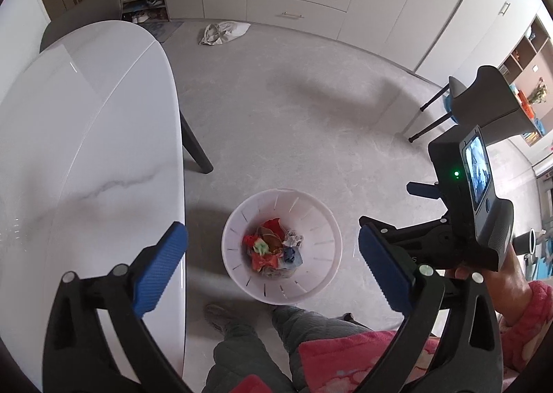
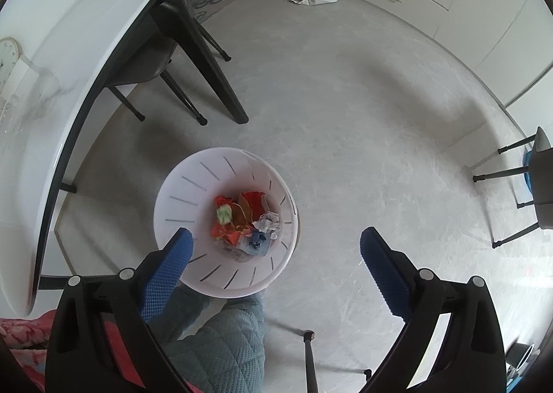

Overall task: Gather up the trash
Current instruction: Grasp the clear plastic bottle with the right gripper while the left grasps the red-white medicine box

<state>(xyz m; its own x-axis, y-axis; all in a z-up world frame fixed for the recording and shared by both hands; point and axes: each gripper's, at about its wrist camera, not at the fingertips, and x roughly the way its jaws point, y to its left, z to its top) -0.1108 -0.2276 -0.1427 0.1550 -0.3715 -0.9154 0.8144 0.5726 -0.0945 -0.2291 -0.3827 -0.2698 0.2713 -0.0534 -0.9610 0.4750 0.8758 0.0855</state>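
Both sets of blue fingers, left gripper and right gripper, gape wide and empty above the white bin. Left lies the table, its edge close; crumpled trash fills the bin's bottom. Collection looks nearly done; one cloth bag remains across open floor.

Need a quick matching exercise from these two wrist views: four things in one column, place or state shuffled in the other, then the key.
Things:
1. white bin
2. cloth bag
3. left gripper
4. white table

Places or states:
A. lying on the floor near the drawers
B. jaws wide open, nothing between the pads
C. on the floor, crumpled trash inside
D. glossy marbled top, beside the bin

Pairs: 1-C, 2-A, 3-B, 4-D
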